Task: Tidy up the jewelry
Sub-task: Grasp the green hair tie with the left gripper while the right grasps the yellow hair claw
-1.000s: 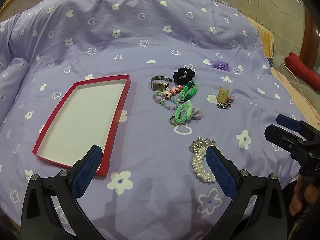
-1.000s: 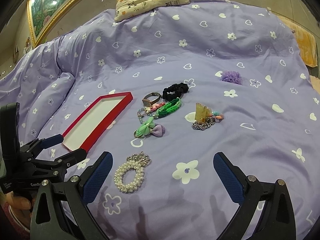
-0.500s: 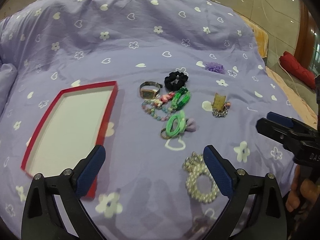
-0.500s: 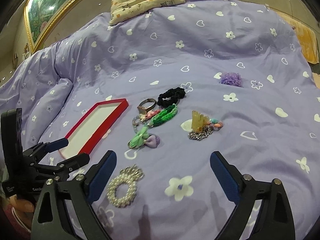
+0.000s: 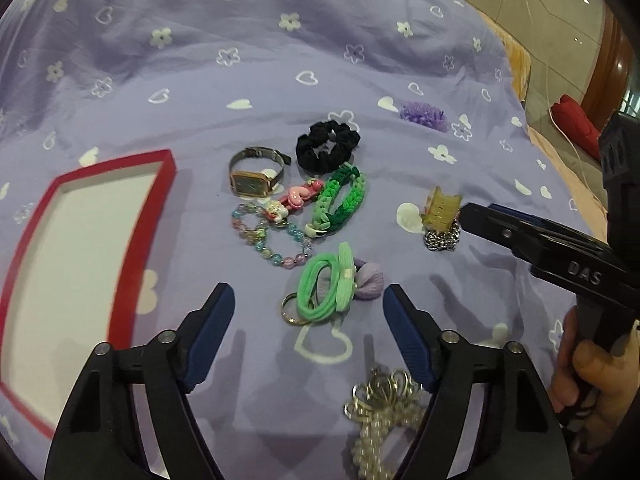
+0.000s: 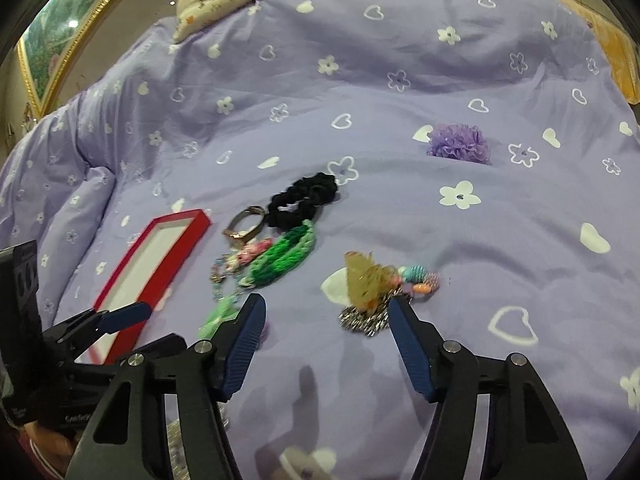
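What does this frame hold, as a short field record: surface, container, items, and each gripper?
surface: purple bedspread with white hearts and flowers
container: red tray, white inside, nothing in it, left of the jewelry
items: watch, black scrunchie, green braided bracelet, beaded bracelet, green hair ties, pearl bracelet, yellow clip on a chain, purple flower
left gripper: jaws closing, nothing between them, hair ties just ahead
right gripper: jaws closing, nothing gripped, clip and chain just ahead
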The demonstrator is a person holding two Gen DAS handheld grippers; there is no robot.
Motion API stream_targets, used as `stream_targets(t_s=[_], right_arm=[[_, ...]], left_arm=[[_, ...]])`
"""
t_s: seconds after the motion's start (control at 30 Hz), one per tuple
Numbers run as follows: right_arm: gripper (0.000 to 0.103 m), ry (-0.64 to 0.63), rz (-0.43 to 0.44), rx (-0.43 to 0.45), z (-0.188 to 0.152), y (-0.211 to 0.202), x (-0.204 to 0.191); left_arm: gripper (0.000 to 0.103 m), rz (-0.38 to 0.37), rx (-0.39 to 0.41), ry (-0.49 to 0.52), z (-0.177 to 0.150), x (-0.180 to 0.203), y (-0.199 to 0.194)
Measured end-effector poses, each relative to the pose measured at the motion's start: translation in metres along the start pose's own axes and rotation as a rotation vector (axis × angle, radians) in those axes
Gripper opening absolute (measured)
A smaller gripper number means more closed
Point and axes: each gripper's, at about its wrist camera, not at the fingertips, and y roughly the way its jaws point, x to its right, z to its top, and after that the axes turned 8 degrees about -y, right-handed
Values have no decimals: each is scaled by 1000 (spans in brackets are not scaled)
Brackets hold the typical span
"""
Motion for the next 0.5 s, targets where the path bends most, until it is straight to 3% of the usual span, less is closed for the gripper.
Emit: stream_targets(t_s=[0.2, 0.3, 0.37, 0.43, 0.5], right_arm=[[57, 0, -23, -40, 7, 28, 8], [52, -3, -33, -65, 7, 40, 10], [37, 0, -39, -76, 6, 46, 12], [21, 9, -42, -82, 5, 49, 15], [21, 16, -41, -71, 4, 46, 16]], left_arm=[[63, -25, -41, -5, 6, 0, 22], [52, -36, -64, -8, 7, 0, 31], [33, -52, -81, -11, 6, -1, 37], [28, -68, -82, -19, 6, -3, 36], [21, -79, -76, -27, 6, -5, 33]])
